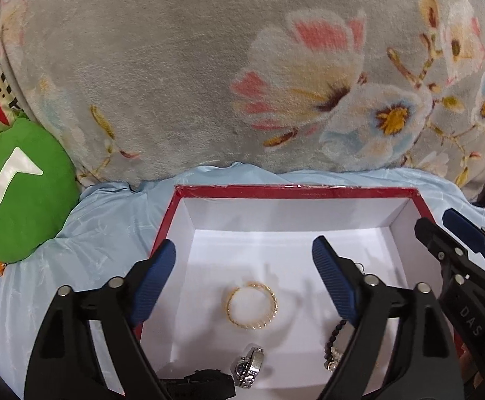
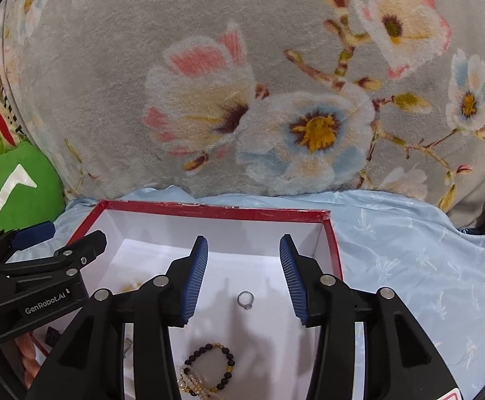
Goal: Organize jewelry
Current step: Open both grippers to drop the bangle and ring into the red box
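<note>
Behind everything rises a plush grey blanket printed with pink and cream flowers, over a pale blue bedsheet with a satin sheen. A green cushion sits at the far left. On the sheet lies a shallow card box, rectangular, red on its outside and rim, smooth white inside.

All the jewelry lies loose on the white floor of the box. A gold bangle, a twisted rope-like hoop, lies flat and directly ahead of the left hand-held gripper, between and just below its ribbed blue pads. Closer in sits a steel watch with a link band, beside a dark strap end at the bottom edge. A small silver ring lies flat straight ahead of the right hand-held gripper, centred between its pads. Nearer that camera rests a bracelet of dark round beads, tangled with a pearl strand.

Both grippers point down into the box, side by side. The left one's jaws stand wide apart and hold nothing. The right one's stand partly apart, also empty, touching no piece. The left is nearer the bangle and watch; the right is nearer the ring and beads.
</note>
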`<state>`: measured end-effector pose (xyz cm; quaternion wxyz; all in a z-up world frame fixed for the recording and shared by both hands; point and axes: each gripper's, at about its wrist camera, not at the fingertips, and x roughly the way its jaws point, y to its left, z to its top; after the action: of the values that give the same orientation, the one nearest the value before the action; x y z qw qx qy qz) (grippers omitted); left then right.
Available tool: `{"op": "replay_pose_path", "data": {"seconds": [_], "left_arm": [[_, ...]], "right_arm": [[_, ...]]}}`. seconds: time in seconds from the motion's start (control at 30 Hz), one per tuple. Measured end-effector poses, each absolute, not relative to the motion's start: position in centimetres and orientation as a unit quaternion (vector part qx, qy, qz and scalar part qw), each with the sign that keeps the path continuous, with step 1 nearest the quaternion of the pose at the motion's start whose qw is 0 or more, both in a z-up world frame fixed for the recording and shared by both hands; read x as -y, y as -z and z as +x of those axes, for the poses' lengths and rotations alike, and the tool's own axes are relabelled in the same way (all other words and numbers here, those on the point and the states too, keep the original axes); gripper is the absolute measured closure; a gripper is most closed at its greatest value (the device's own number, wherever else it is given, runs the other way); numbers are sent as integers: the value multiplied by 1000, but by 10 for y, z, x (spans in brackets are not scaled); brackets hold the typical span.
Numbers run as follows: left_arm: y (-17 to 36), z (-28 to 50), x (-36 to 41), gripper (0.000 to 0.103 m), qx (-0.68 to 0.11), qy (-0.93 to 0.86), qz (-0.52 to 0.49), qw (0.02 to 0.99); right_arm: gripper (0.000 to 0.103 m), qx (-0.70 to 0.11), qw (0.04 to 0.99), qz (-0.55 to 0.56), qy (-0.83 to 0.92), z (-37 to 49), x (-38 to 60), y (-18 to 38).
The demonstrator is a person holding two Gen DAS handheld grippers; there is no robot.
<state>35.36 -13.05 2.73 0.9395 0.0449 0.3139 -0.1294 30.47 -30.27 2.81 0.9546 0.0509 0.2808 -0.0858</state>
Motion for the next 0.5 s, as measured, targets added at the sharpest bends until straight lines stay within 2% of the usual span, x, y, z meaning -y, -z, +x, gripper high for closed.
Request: {"op": "replay_pose_path", "data": {"seconds": [0.5], "left_arm": [[-34, 352, 130, 15, -311, 131, 44, 940]], "right_arm": [[53, -276, 956, 53, 86, 296, 301, -31]]}}
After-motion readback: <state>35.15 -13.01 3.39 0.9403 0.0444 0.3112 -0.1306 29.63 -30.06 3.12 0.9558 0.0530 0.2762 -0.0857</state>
